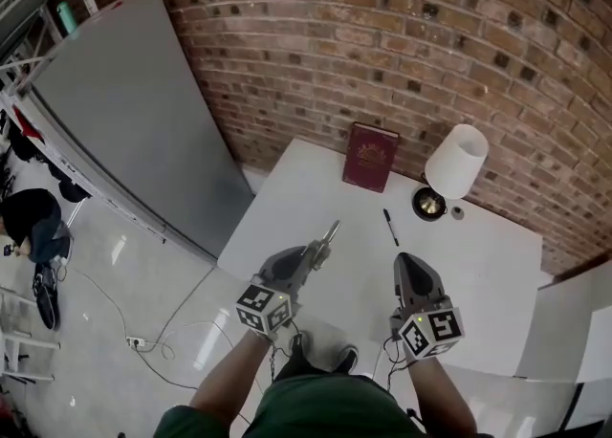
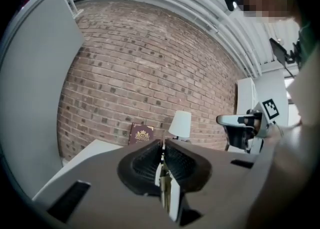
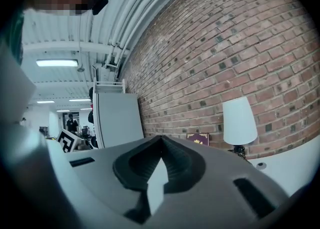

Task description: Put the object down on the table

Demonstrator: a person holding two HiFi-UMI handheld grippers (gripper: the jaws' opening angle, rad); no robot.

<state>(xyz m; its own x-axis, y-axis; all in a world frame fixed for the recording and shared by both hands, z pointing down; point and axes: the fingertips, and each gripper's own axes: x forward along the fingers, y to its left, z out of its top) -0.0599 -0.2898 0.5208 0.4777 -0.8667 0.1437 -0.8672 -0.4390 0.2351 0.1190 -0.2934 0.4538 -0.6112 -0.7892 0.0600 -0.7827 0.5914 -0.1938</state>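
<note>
A white table [image 1: 478, 264] is set against a brick wall [image 1: 382, 44], with a book [image 1: 370, 156], lamp [image 1: 455, 164] and pen [image 1: 390, 227] on it. A thin metal object [image 1: 331, 231] is clamped in the left gripper [image 1: 320, 247] above the table; the right gripper [image 1: 408, 264] is closed, empty.

**Both grippers, seen from above.** I hold my left gripper [image 1: 318, 248] low in front of me, pointing forward and slightly right. Its jaws are pressed together on a thin object [image 1: 331, 230], whose tip sticks out past them. The left cube [image 1: 263, 308] sits at the wrist end, one marker face up. My right gripper [image 1: 403, 260] is beside it but well apart, pointing forward. Its jaws meet at the tips with nothing between them. The right cube [image 1: 428, 332] also shows a marker face up. My left forearm [image 1: 228, 379] and right forearm [image 1: 448, 403] rise from the lower edge, angled slightly toward each other.
</note>
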